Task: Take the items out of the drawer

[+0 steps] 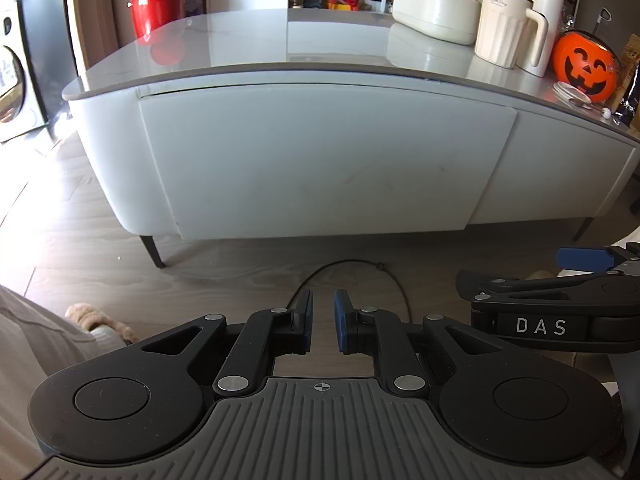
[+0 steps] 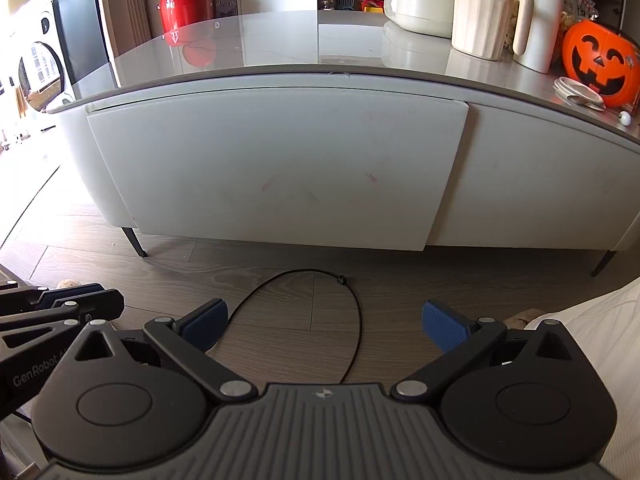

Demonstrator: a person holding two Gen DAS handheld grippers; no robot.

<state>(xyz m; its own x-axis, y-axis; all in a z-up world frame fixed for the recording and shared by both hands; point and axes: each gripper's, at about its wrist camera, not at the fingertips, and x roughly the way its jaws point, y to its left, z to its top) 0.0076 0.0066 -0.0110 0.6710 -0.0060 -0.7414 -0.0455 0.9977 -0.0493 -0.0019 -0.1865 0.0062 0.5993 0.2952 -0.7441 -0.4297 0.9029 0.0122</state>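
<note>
Drawer front [image 1: 320, 156] sits flush and handleless, ahead of and above both tools, well apart. Left tool [image 1: 323, 322] is pinched narrow and empty; right tool [image 2: 324, 326] gapes wide, empty too. Risk, I'd say: pads slip off that smooth panel, or snag the black cable [image 2: 352, 320] on the floor just below them.

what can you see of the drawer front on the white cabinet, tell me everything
The drawer front is a large, plain off-white panel with a matte look, no handle visible, under the glossy grey tabletop. It looks shut or nearly so, with a thin dark gap along its top edge. Faint pinkish smudges mark its face. Its lower edge hangs above the wood floor. Nothing touches it; both grippers are short of it.
</note>
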